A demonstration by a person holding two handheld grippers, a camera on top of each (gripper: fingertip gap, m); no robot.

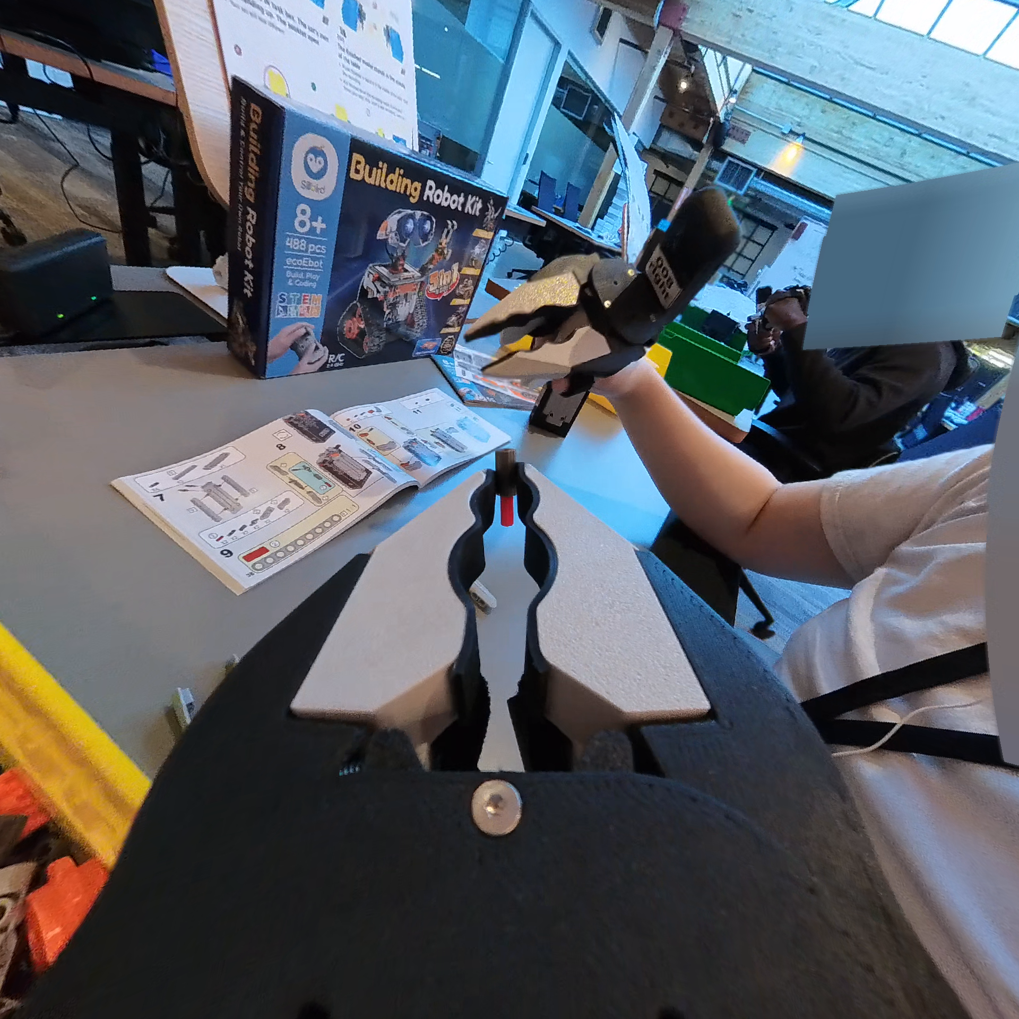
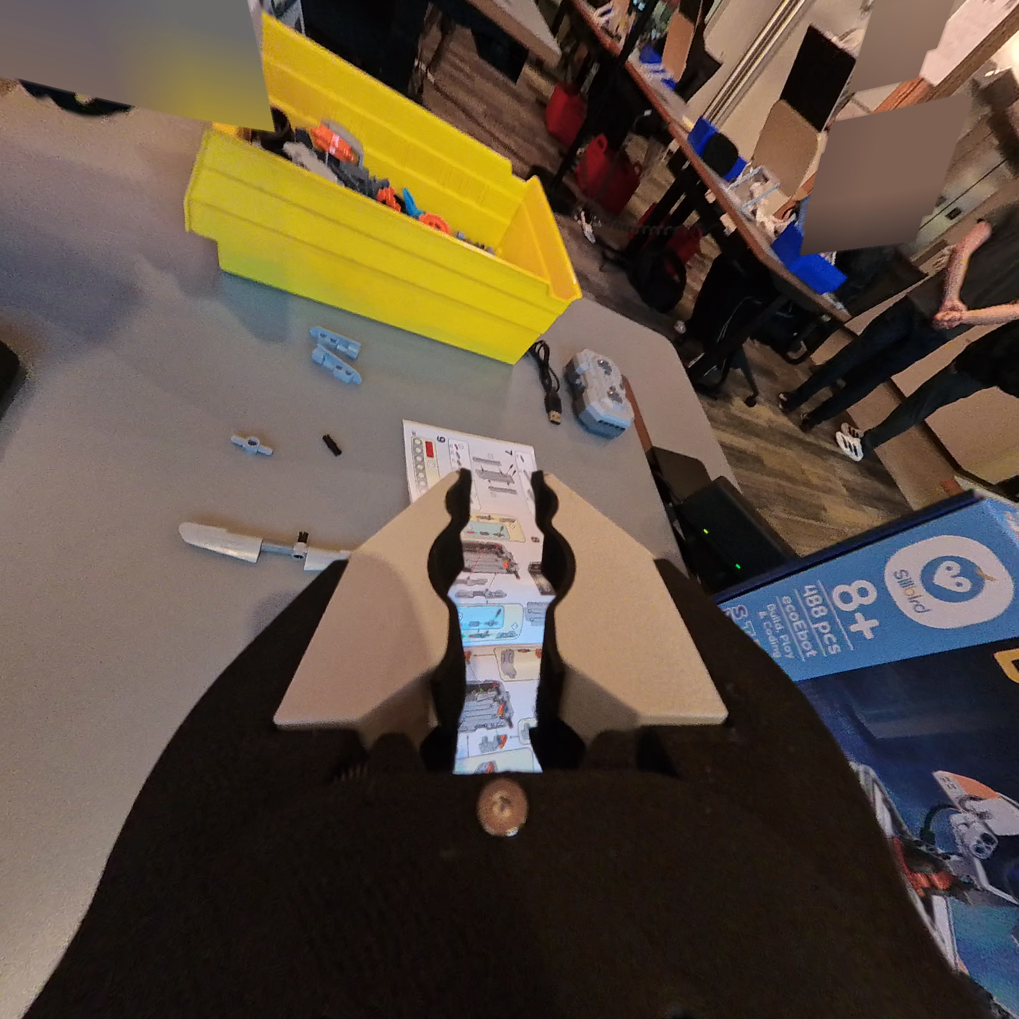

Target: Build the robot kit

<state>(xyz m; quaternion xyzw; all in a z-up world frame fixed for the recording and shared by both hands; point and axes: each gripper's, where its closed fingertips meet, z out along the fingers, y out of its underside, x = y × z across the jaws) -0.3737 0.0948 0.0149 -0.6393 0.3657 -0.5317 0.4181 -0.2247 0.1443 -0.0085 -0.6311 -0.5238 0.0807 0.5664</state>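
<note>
My left gripper (image 1: 505,475) is shut on a small pin (image 1: 505,499) with a dark head and a red shaft, held at the fingertips above the grey table (image 1: 82,441). An open instruction booklet (image 1: 287,485) lies just beyond it. My right gripper (image 2: 502,481) is open and empty, hovering over the same booklet (image 2: 468,457). It also shows in the left wrist view (image 1: 485,347), held up in the air by a hand, jaws parted. A grey part assembly (image 2: 248,543) lies to the left of the right gripper.
A yellow bin (image 2: 375,248) of mixed parts stands at the back. Loose on the table are two blue-grey pieces (image 2: 335,355), a small cross piece (image 2: 251,444), a black pin (image 2: 331,444), a grey remote (image 2: 598,394) and a cable (image 2: 548,380). The kit box (image 1: 358,248) stands upright. Tip to tip, the grippers are about 15 cm apart. My right tips are roughly 15 cm from the grey part assembly (image 2: 248,543).
</note>
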